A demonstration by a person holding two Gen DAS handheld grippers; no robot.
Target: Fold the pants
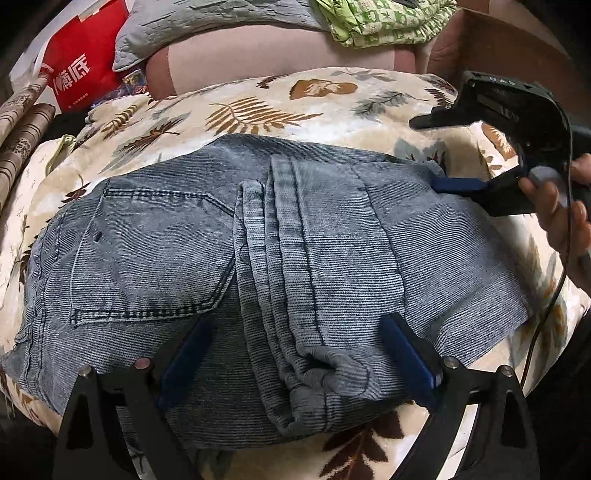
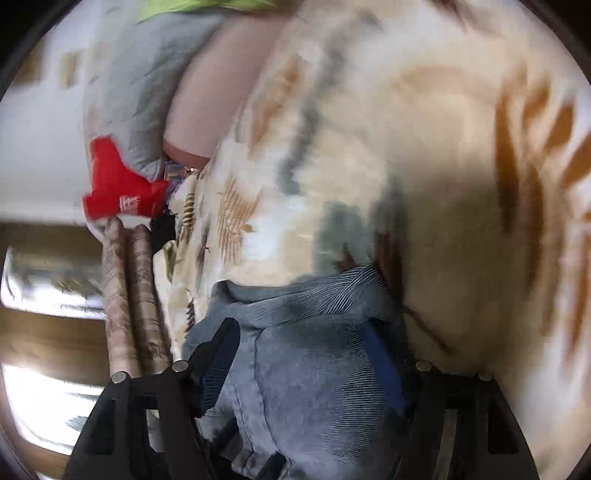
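Blue-grey corduroy pants (image 1: 229, 251) lie folded on a cream leaf-print blanket (image 1: 295, 99), back pocket at left and folded legs across the middle. My left gripper (image 1: 295, 332) is open, its blue pads (image 1: 406, 354) resting over the near edge of the pants. My right gripper (image 1: 443, 151) is at the far right corner of the pants, jaws wide apart, the lower blue finger touching the fabric. In the right wrist view, which is blurred, the pants (image 2: 314, 354) lie between that gripper's spread fingers (image 2: 218, 354).
A red bag (image 1: 85, 62) and patterned rolls (image 1: 22, 122) stand at the far left. A grey quilted pillow (image 1: 207, 22) and green patterned cloth (image 1: 384, 18) lie behind on a pink sofa (image 1: 258, 62). A brown box (image 1: 509, 48) is at the far right.
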